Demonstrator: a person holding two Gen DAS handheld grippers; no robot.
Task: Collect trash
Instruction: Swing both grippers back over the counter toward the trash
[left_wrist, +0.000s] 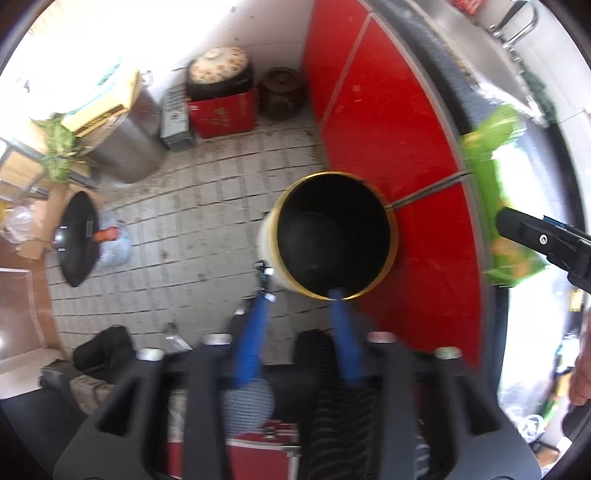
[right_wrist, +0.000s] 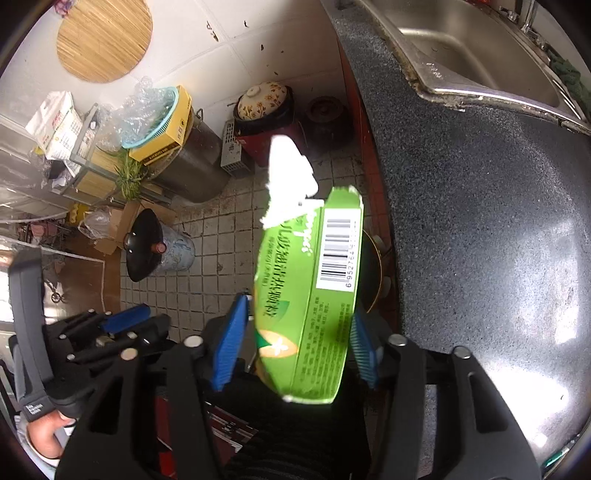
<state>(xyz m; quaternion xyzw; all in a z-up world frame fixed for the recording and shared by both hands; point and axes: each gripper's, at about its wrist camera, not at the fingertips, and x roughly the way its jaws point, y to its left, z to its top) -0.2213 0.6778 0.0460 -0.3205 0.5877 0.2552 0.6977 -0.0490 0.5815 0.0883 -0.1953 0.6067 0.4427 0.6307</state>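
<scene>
floor (left_wrist: 207, 206): small pale square tiles with dark, dirty grout
bin (left_wrist: 334, 236): round, gold rim, black inside, stands on the tiles beside the red cabinet (left_wrist: 388, 122)
steel pot (left_wrist: 129, 147): stands by the wall
red box (left_wrist: 223, 112): at the wall's foot, a flowered lidded pot (left_wrist: 219, 72) on top
brown jar (left_wrist: 282, 92): in the corner
countertop (right_wrist: 480, 221): dark speckled stone, sink (right_wrist: 461, 48) set in

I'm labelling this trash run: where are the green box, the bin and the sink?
green box (right_wrist: 325, 306): right wrist view, on its narrow side below the barcode.
bin (left_wrist: 334, 236): left wrist view, on its dark inside.
sink (right_wrist: 458, 55): right wrist view, on the steel basin wall.
</scene>
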